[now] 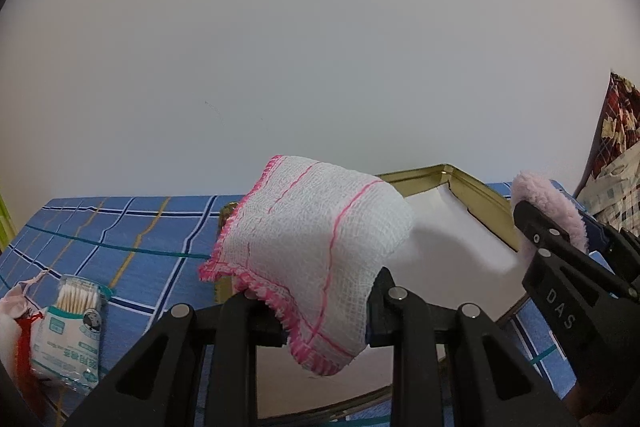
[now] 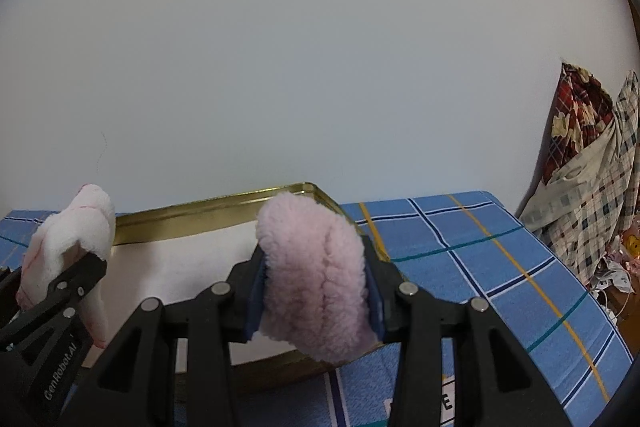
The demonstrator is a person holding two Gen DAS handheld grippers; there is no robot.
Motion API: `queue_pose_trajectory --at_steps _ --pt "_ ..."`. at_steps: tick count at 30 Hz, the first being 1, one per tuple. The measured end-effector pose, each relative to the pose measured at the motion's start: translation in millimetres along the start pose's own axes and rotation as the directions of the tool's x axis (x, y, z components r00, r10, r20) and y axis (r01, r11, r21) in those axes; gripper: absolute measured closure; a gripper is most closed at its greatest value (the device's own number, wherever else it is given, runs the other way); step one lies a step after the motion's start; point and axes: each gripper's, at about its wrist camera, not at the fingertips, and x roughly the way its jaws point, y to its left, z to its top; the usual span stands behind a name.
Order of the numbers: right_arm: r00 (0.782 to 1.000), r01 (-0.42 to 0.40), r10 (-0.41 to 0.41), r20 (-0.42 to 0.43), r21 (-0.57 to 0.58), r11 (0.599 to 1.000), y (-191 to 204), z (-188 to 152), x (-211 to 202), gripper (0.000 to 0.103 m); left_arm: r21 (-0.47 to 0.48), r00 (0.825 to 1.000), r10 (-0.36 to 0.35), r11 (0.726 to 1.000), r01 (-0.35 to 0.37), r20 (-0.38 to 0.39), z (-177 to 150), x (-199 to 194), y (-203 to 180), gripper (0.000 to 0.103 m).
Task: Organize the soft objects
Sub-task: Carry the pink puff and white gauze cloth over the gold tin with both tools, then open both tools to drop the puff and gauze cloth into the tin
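A white gauze cloth with pink stitched edging (image 1: 312, 251) is held pinched in the left gripper (image 1: 316, 303), its jaws closed narrowly on the fabric, which is draped over the fingertips and raised above a gold-rimmed tin tray (image 1: 476, 187). A pink fleecy pad (image 2: 316, 279) is clamped in the right gripper (image 2: 316, 291), whose jaws are pressed against both of its sides; it too is carried above the tray, over the tray's near right corner. The two loads are held side by side and apart — neither is seen touching the tray.

Nothing can be seen lying on the tray's white lining where it shows, so the sorting is judged to be at an early stage: two soft things are lifted and not yet set down. Near the left edge of the bed surface, a packet of cotton swabs (image 1: 70, 331) is lying, and just beside it a small pale pouch with a red cord (image 1: 18, 315), only partly in view — these are taken to be left for later.

The tray is carried on a blue checked sheet (image 2: 480, 251) crossed by white, navy, teal and yellow lines. Behind it a plain pale wall is seen, and past the right edge a heap of patterned fabrics (image 2: 592, 163) is piled.
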Motion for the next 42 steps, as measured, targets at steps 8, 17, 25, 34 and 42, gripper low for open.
queue_pose_trajectory --at_steps 8,17,25,34,42 --pt "1.0 0.007 -0.007 -0.023 -0.024 1.0 5 0 4 0.061 0.002 1.0 0.007 1.0 -0.007 -0.028 5 12 4 0.076" --pt "0.999 -0.005 0.003 -0.05 -0.039 0.999 10 0 7 0.059 -0.004 0.999 0.006 1.0 -0.006 -0.044 8 20 -1 0.076" --pt "0.998 -0.011 0.008 -0.061 -0.045 0.999 11 0 9 0.057 0.005 0.999 0.01 1.0 -0.01 -0.051 7 21 -4 0.075" --pt "0.997 -0.029 0.025 -0.076 -0.049 0.998 13 0 10 0.054 0.009 0.997 0.012 1.0 -0.011 -0.079 6 32 -6 0.075" --pt "0.995 -0.043 0.037 -0.095 -0.059 0.997 16 -1 14 0.045 0.016 0.994 0.023 1.0 -0.022 -0.104 6 42 -10 0.075"
